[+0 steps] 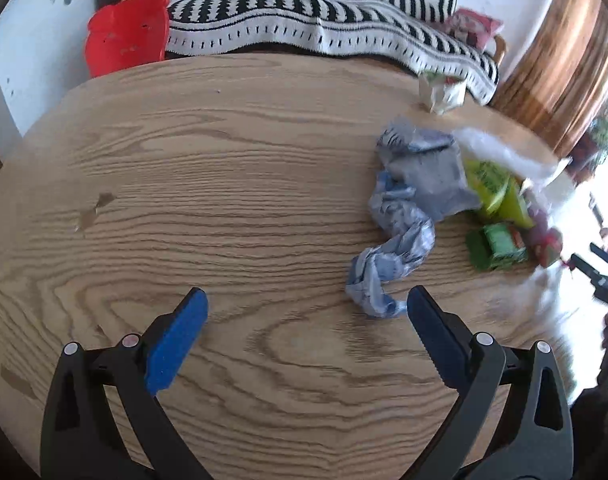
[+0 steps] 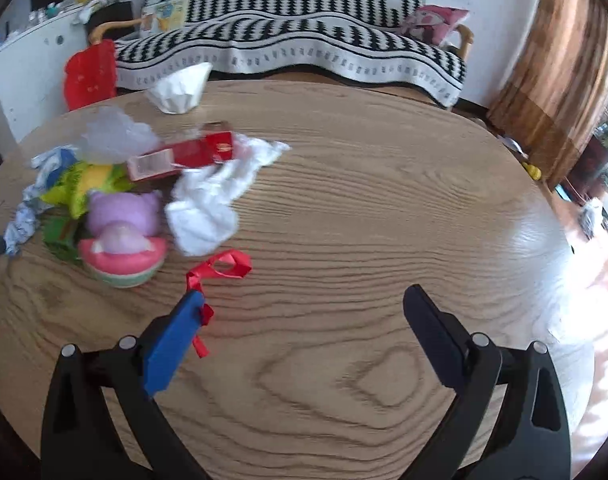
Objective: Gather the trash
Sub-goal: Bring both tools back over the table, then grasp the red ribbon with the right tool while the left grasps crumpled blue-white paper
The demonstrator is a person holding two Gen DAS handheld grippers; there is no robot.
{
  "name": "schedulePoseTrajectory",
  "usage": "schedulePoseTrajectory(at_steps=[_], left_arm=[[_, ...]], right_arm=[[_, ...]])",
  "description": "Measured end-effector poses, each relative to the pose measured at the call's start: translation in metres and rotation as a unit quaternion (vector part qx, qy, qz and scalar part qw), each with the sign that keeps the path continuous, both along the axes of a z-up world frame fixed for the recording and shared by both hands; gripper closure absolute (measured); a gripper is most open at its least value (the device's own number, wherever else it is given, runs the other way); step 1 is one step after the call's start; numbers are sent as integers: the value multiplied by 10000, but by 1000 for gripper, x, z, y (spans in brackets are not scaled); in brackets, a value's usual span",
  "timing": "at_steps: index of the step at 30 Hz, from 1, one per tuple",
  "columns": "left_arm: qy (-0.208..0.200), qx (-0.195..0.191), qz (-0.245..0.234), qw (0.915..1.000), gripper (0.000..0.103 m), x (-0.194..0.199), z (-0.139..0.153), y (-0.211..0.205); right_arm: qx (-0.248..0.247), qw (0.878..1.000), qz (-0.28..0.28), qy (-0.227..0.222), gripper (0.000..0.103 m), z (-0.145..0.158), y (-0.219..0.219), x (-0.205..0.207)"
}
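Both grippers hang over the grained wooden table (image 2: 343,208) with jaws wide apart; the left gripper (image 1: 305,300) has a twisted, crinkled grey-blue wrapper (image 1: 399,220) touching its right finger. The right gripper (image 2: 304,298) has a curly red ribbon (image 2: 220,272) against its left finger; crumpled white tissue (image 2: 208,204), a red box (image 2: 184,154) and a soft pink toy (image 2: 122,232) are heaped just beyond.

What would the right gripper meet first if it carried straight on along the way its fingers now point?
Probably nothing soon: the open right gripper faces bare wooden table. The red ribbon sits by its left finger, off the centre line; depth is uncertain.
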State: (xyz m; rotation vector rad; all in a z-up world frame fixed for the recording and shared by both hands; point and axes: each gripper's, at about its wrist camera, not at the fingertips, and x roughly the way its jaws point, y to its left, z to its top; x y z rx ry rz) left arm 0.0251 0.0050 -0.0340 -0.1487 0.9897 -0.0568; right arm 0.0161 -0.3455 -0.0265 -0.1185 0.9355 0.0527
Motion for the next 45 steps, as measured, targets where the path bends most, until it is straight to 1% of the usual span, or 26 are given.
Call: schedulePoseTrajectory(at_steps=[1, 2, 5, 7, 10, 12, 15, 16, 18, 20, 21, 23, 25, 27, 30, 33, 37, 38, 39, 40, 41, 42, 43, 45], left_arm=[[-34, -42, -52, 10000, 6, 0, 1, -2], [-57, 4, -118, 9999, 6, 1, 2, -6], [-90, 268, -323, 9991, 6, 5, 0, -19], [-30, 434, -503, 9978, 6, 11, -5, -28], [107, 681, -633, 9956, 6, 18, -13, -35], [87, 864, -646, 9941, 6, 21, -16, -36], [-29, 862, -686, 9939, 6, 25, -16, -35], [-84, 860, -701, 9938, 6, 25, -17, -35], [-183, 866, -712, 9935, 6, 23, -17, -36], [-246, 873, -685, 9935, 6, 22, -17, -37], [-244, 871, -684, 9935, 6, 22, -17, -37], [-246, 873, -685, 9935, 6, 22, -18, -37], [-245, 876, -674, 9936, 6, 22, -17, -37], [-240, 875, -630, 9939, 6, 22, -18, -38], [-240, 873, -617, 9940, 6, 22, -18, -38], [-240, 857, -618, 9941, 6, 24, -19, -38], [-250, 843, -745, 9933, 6, 28, -19, -41], [-259, 844, -804, 9928, 6, 27, -19, -42], [-280, 845, -891, 9920, 13, 25, -19, -44], [-387, 839, -1000, 9907, 41, 21, -16, -47], [-458, 853, -1066, 9896, 64, 19, -12, -50], [-444, 926, -1099, 9886, 76, 17, -10, -53], [-382, 981, -1188, 9873, 78, 16, -9, -55], [-336, 761, -1274, 9884, 79, 13, -6, -53]], right_arm=[[-26, 10000, 52, 30, 7, -1, 4, 1], [-21, 9999, 114, 85, 7, -2, 8, 1], [125, 9991, 333, 246, 7, -4, 19, 1], [66, 9983, 487, 328, 7, -7, 26, -1], [78, 9979, 532, 362, 7, -8, 27, -1], [207, 9973, 455, 532, 7, -12, 22, 1], [718, 9943, 245, 755, 7, -14, 10, 3], [941, 9927, 202, 726, 7, -10, 6, 2], [1204, 9907, 217, 603, 7, -3, 1, -1], [1422, 9880, 367, 472, 7, 5, 1, -6], [1454, 9872, 456, 477, 7, 7, 3, -6], [1387, 9866, 634, 575, 7, 5, 12, -6], [1162, 9875, 806, 691, 7, 1, 23, -6], [815, 9874, 1033, 879, 10, -7, 37, -8], [234, 9879, 1339, 749, 10, -13, 54, -14], [280, 9869, 1420, 711, 9, -15, 55, -15], [282, 9858, 1502, 702, 8, -16, 55, -16], [294, 9857, 1509, 690, 15, -16, 55, -16], [310, 9853, 1558, 626, 25, -14, 55, -17], [362, 9850, 1601, 529, 57, -10, 55, -17], [399, 9852, 1601, 470, 91, -7, 54, -18], [469, 9851, 1573, 505, 92, -6, 53, -17], [497, 9853, 1547, 530, 92, -6, 53, -16], [496, 9855, 1523, 555, 92, -4, 54, -16]])
